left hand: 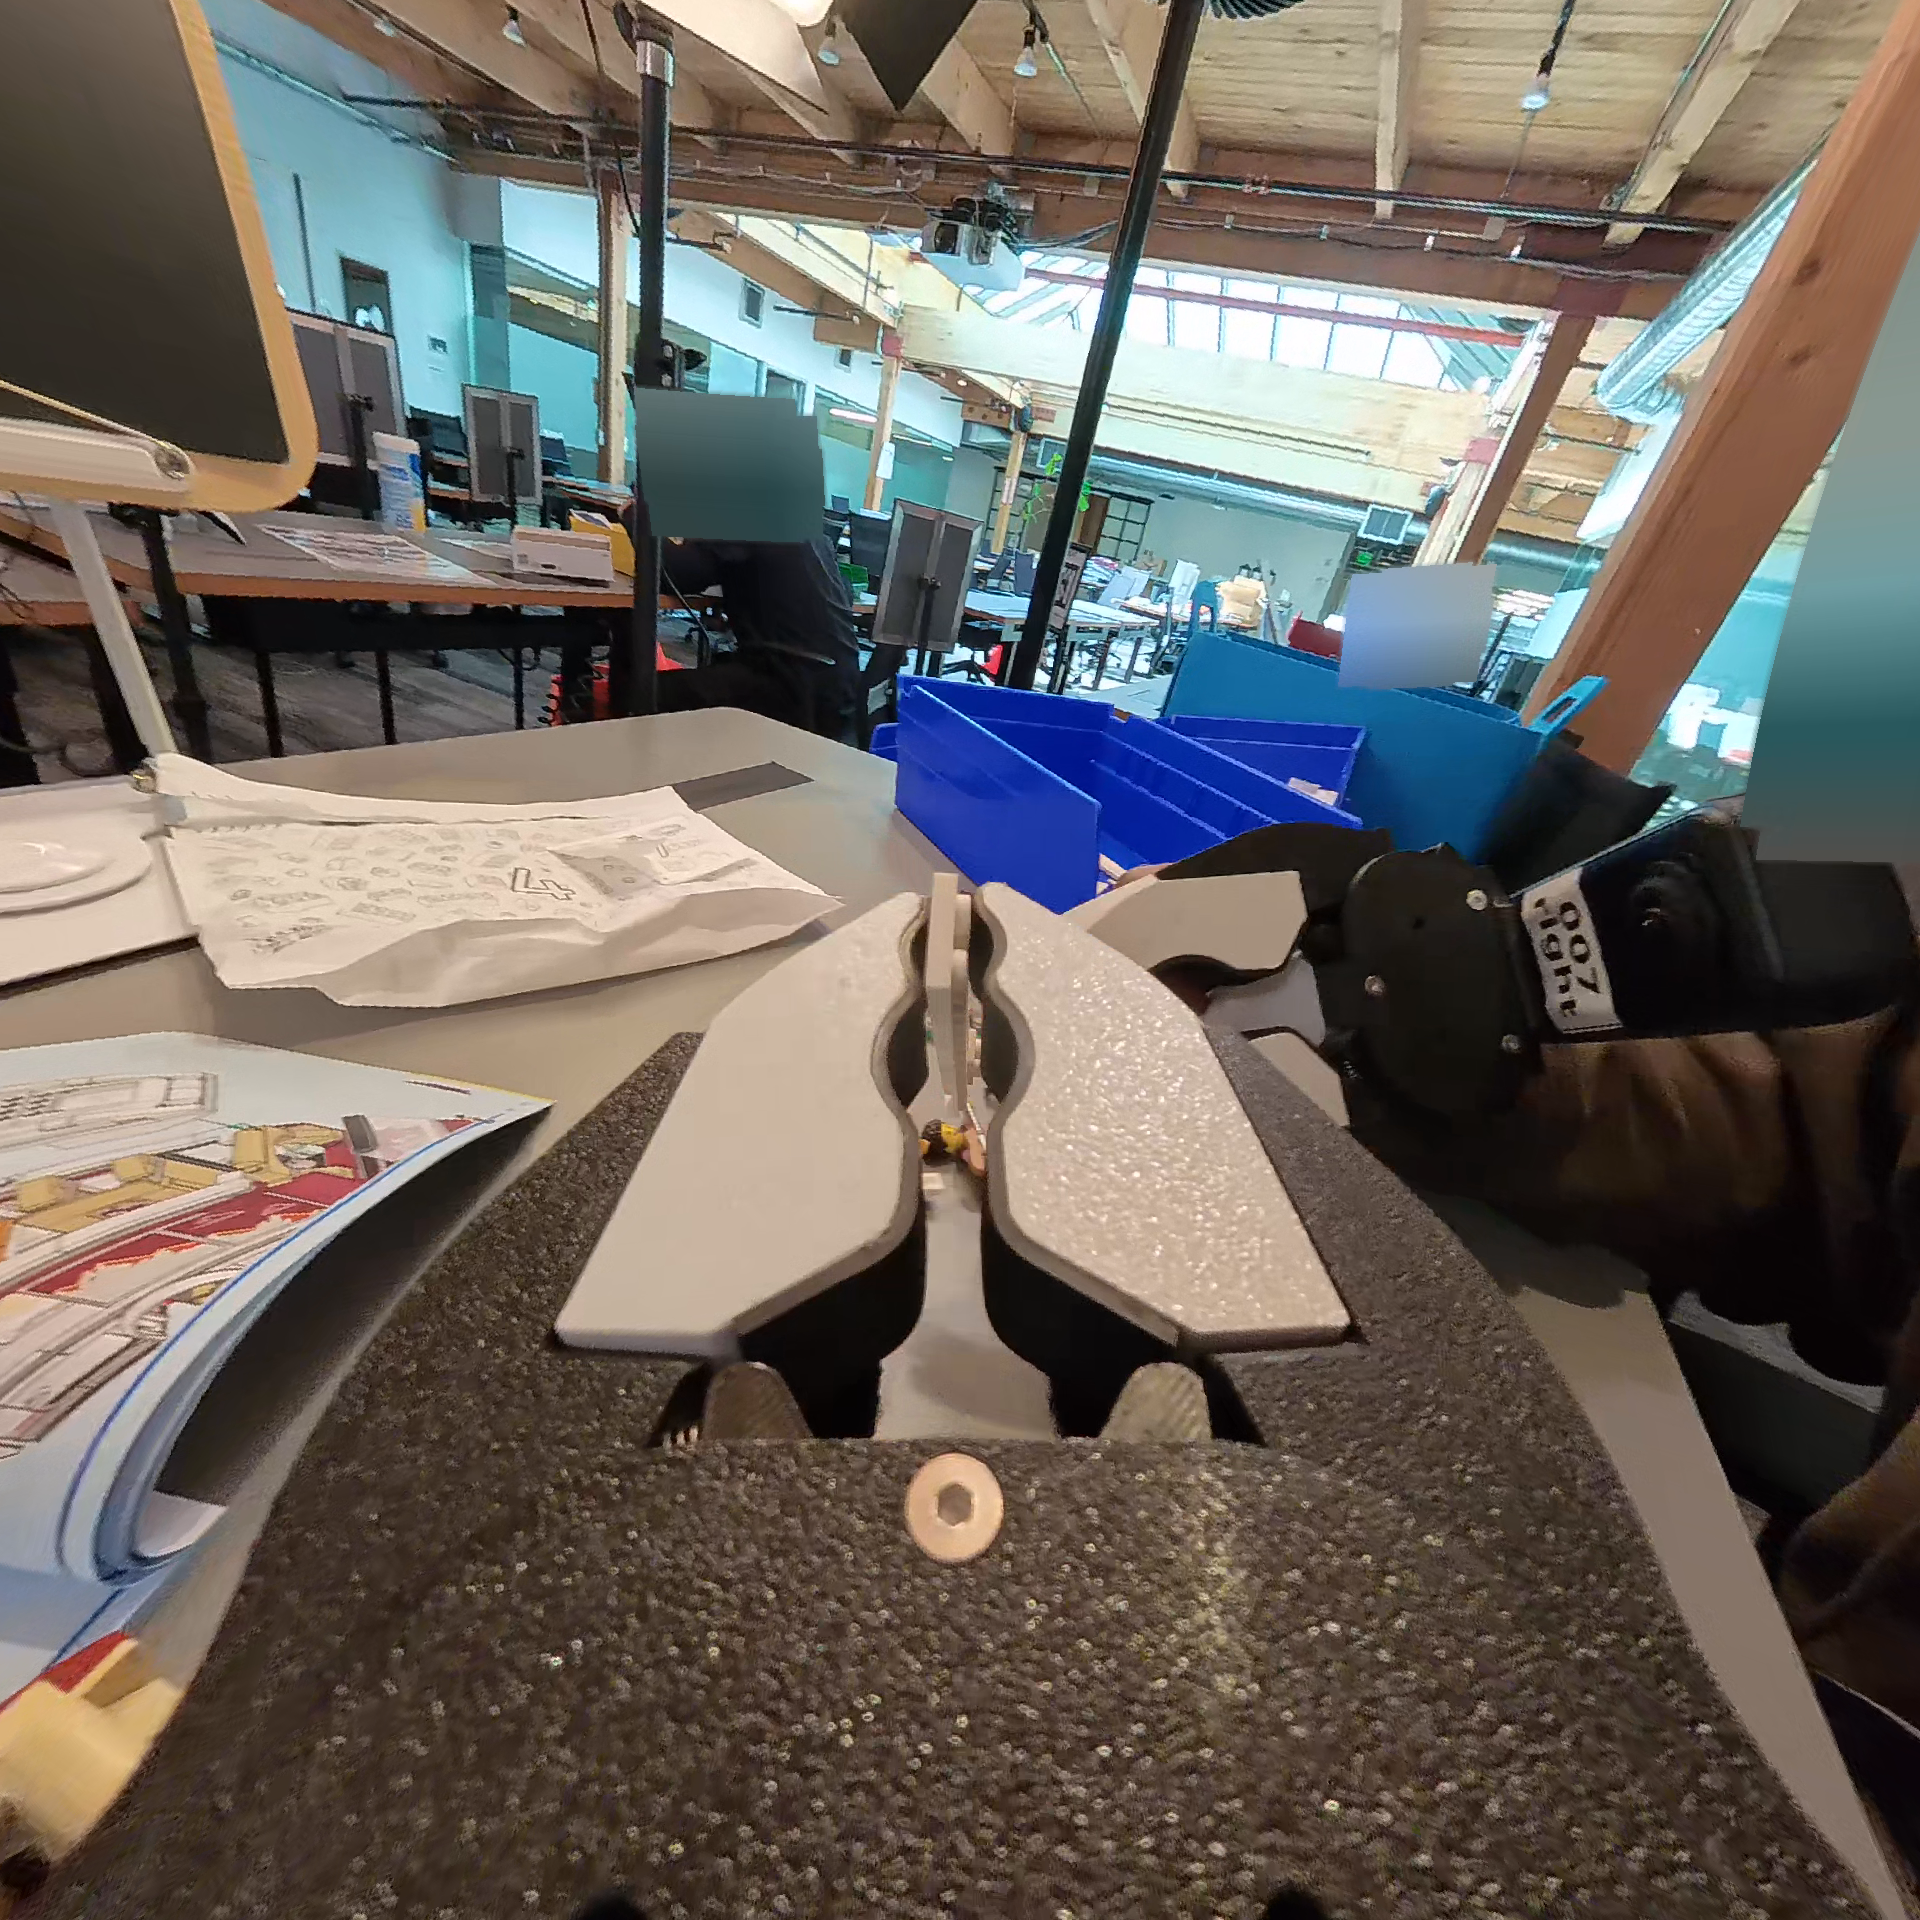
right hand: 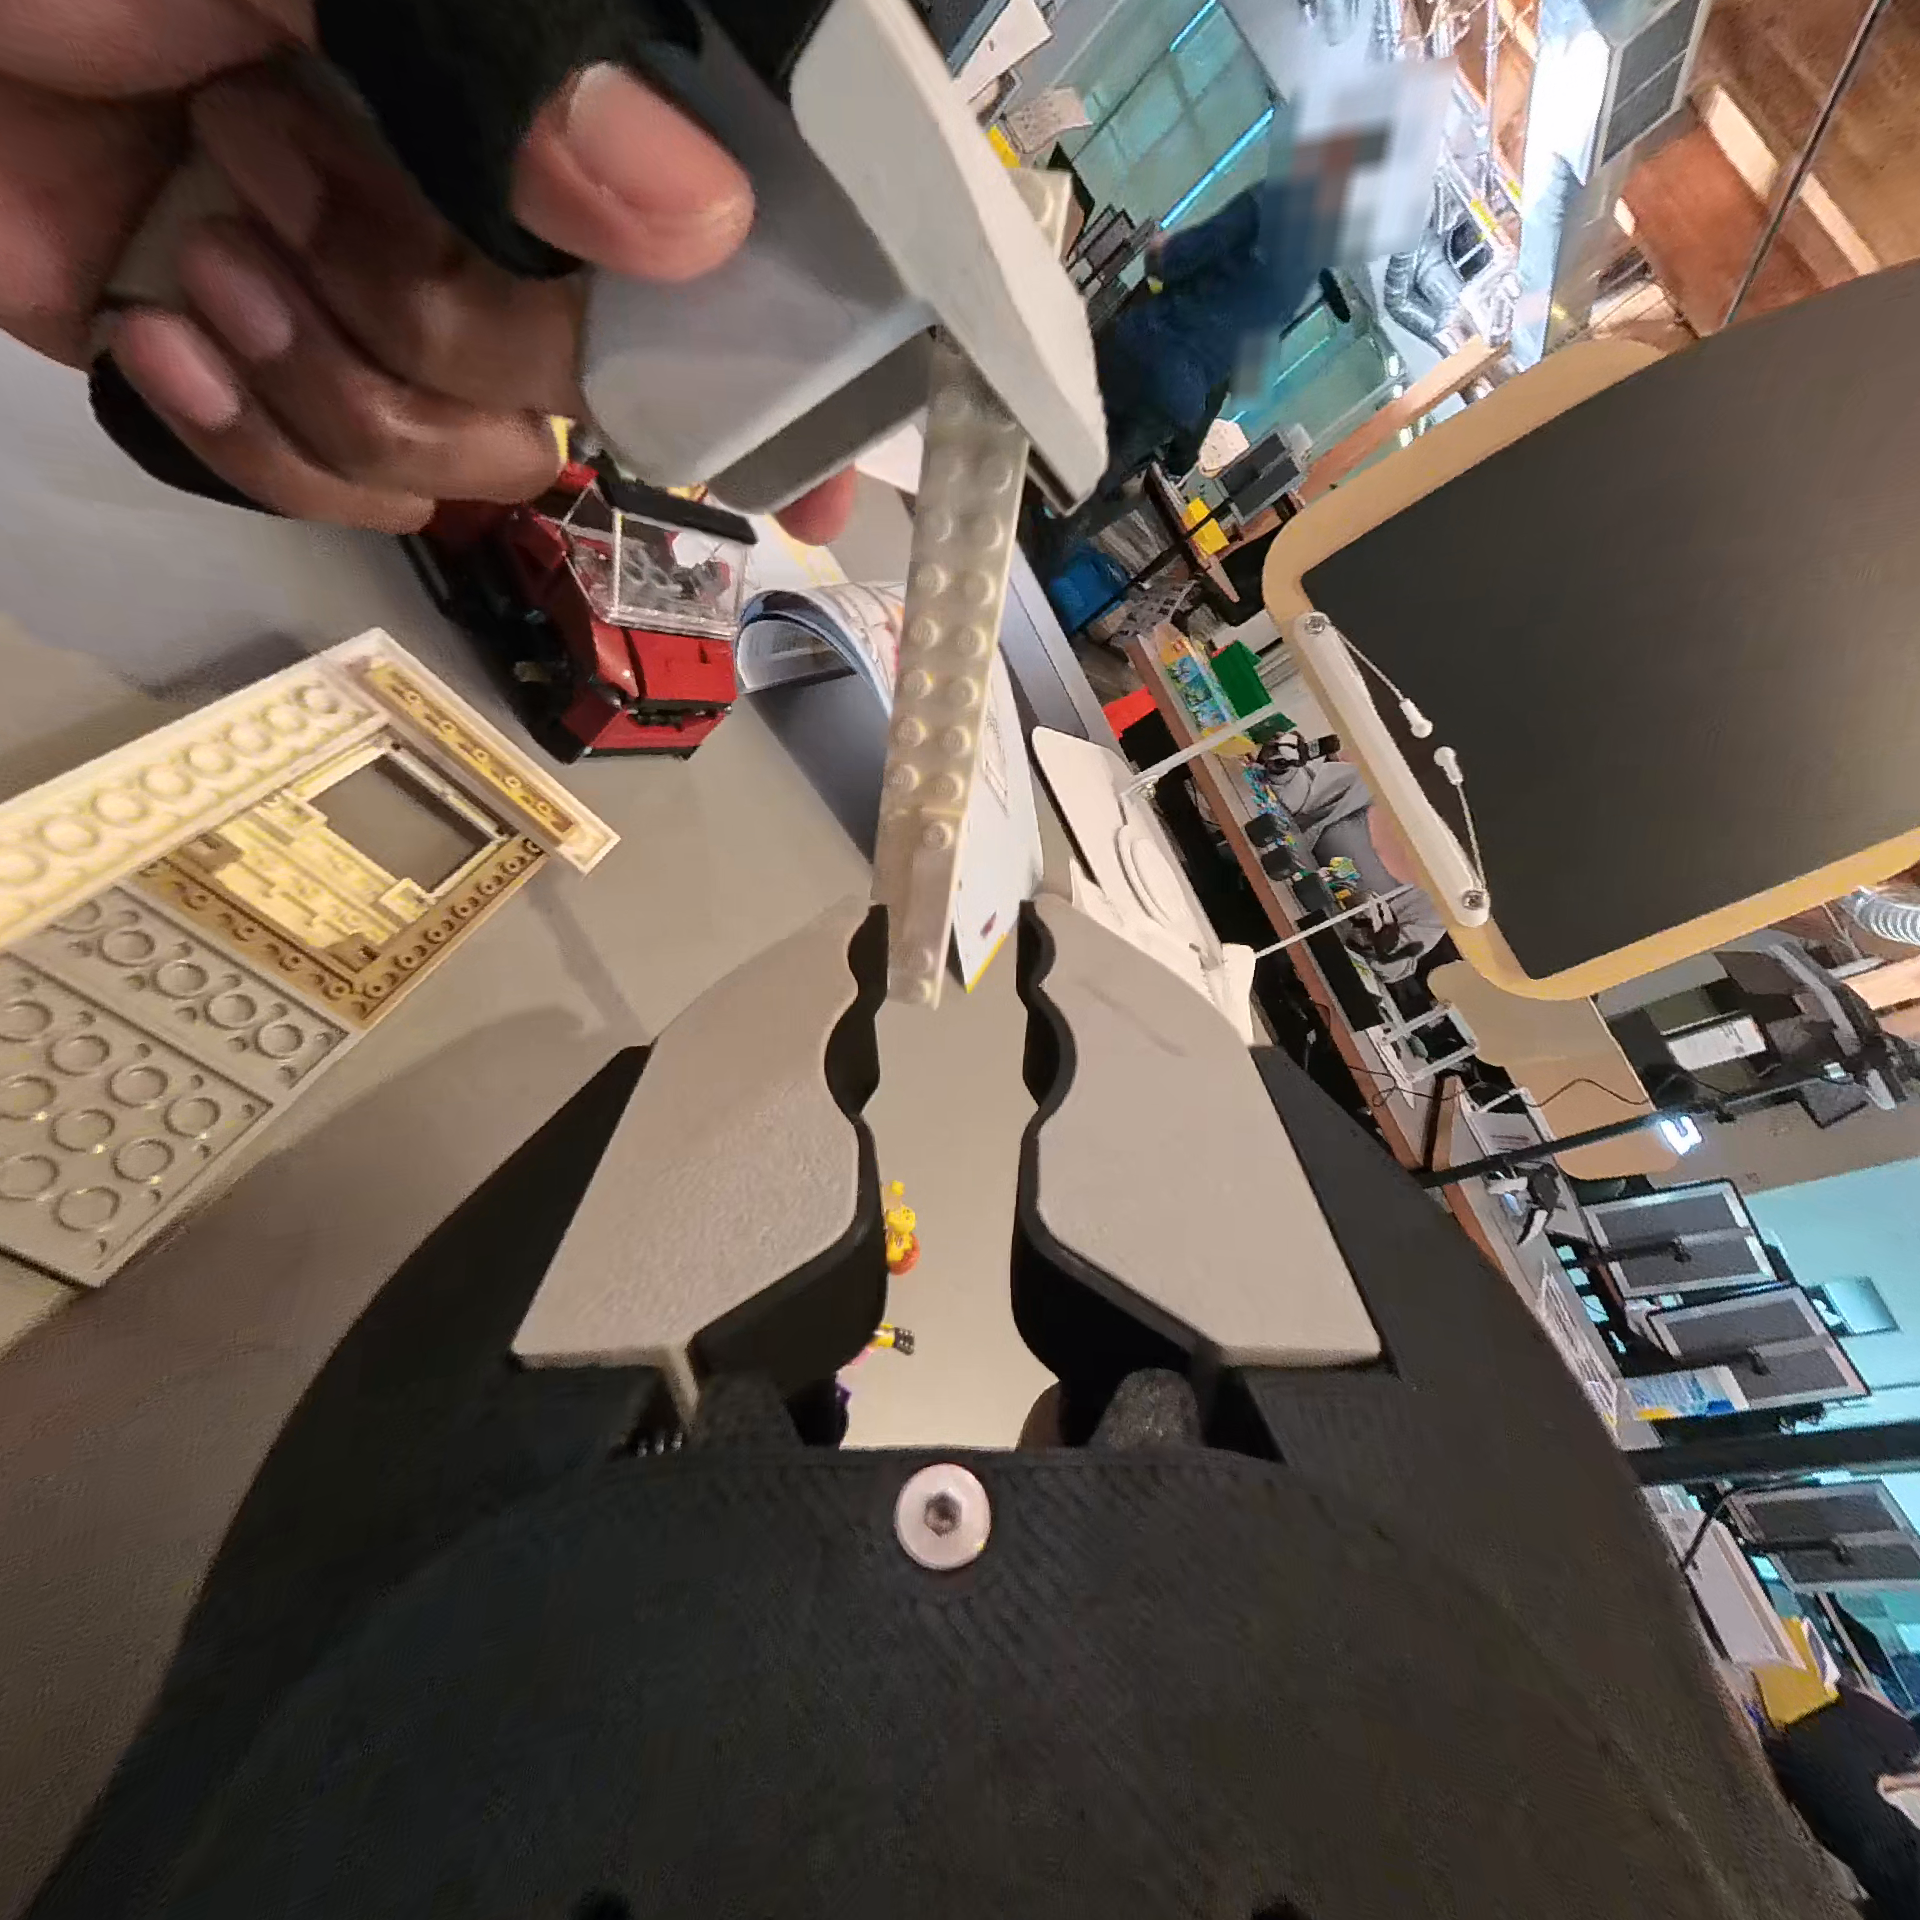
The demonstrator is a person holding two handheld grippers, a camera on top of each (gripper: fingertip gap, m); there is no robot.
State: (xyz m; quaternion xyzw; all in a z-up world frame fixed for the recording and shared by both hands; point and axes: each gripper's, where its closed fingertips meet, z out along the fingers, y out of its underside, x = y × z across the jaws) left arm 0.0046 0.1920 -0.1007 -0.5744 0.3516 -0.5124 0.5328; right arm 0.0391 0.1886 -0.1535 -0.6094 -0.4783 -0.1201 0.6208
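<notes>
ceiling (left hand: 1299, 94) – timber beams, bulbs | skylights (left hand: 1299, 332) – bright | desks (left hand: 395, 582) | grey table (left hand: 644, 748)

Bright, even overhead light; wide-angle edges bend, and the right wrist view blurs.

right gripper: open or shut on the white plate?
Open. The right gripper fingers stand apart; the white plate, clamped by the left gripper, has its end between them, with a gap on one side.
</notes>
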